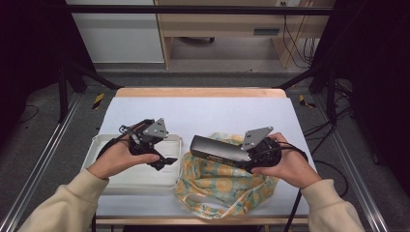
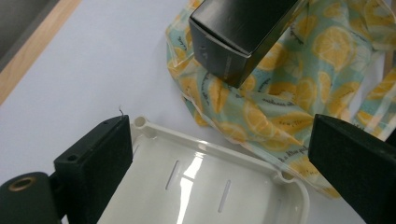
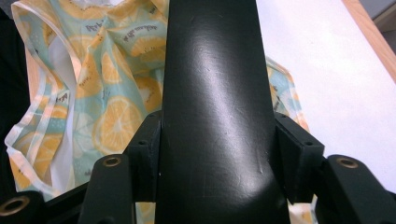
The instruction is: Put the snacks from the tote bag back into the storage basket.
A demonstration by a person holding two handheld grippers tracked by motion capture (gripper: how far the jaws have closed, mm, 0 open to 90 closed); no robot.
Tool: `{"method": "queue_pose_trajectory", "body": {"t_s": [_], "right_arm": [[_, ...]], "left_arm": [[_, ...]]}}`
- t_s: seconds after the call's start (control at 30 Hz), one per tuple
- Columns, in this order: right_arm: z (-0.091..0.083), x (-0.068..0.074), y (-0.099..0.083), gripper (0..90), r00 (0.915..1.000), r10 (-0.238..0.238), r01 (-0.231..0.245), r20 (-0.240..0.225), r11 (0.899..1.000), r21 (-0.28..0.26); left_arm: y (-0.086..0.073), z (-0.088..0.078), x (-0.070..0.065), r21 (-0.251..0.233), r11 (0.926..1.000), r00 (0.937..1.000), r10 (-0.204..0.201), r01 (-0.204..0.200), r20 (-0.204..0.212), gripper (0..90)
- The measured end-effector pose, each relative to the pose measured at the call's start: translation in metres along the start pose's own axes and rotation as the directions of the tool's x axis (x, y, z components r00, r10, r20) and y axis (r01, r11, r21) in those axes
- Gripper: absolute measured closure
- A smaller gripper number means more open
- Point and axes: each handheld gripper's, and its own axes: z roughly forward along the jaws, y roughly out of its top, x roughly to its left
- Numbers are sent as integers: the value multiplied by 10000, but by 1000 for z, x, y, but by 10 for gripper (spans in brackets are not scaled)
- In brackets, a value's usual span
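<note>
You're working in a lab or test room: your white-topped wooden desk [image 1: 203, 108] stands inside a black metal frame [image 1: 193, 9] on aluminium floor rails [image 1: 41, 164], with loose black cables [image 1: 302, 46] trailing past a pale wooden cabinet [image 1: 227, 24] on grey flooring.

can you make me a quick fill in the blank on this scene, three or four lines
1. The right gripper is shut on a long black ____.
2. The bag under the box is printed with slices of ____.
3. The left gripper, jaws open and holding nothing, hangs over a white ____.
4. The tray lies to the ____ of the bag in the high view.

Missing words: box; lemon; tray; left
</note>
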Motion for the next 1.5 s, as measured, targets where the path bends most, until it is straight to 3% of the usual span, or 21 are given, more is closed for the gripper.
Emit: {"method": "queue_pose_trajectory", "body": {"t_s": [0.2,0.3,0.47,0.7,0.87,1.17,1.2,1.3,1.4,1.5], "right_arm": [[10,2,12,429,9993,-215,219,-295,9997,120],[12,5,18,430,9984,-315,321,-465,9994,129],[16,10,27,430,9952,-536,553,-823,9983,191],[19,15,36,430,9927,-786,819,-909,9961,330],[19,17,45,430,9898,-964,997,-1050,9947,257],[24,25,59,430,9808,-1289,1305,-1463,9914,16],[25,26,60,430,9798,-1319,1338,-1501,9910,28],[25,28,63,430,9766,-1375,1390,-1652,9903,-26],[25,29,66,430,9739,-1447,1474,-1746,9891,24],[26,30,68,430,9729,-1499,1511,-1759,9885,-67]], "left_arm": [[6,-4,-1,457,9978,9986,478,-488,238,66],[10,-8,-5,796,9927,9958,898,-907,152,66],[15,-11,-10,894,9889,9922,1147,-1187,493,64],[22,-16,-15,1269,9783,9852,1556,-1638,724,74],[25,-13,-16,1342,9749,9821,1674,-1779,858,91],[25,-1,-17,2007,9517,9695,2098,-2323,1271,157],[25,0,-17,2121,9453,9657,2233,-2477,1327,167],[25,3,-17,2225,9394,9610,2311,-2610,1516,199],[24,8,-19,2526,9251,9540,2455,-2835,1719,234],[24,12,-21,2650,9166,9482,2547,-2993,1897,255]]}}
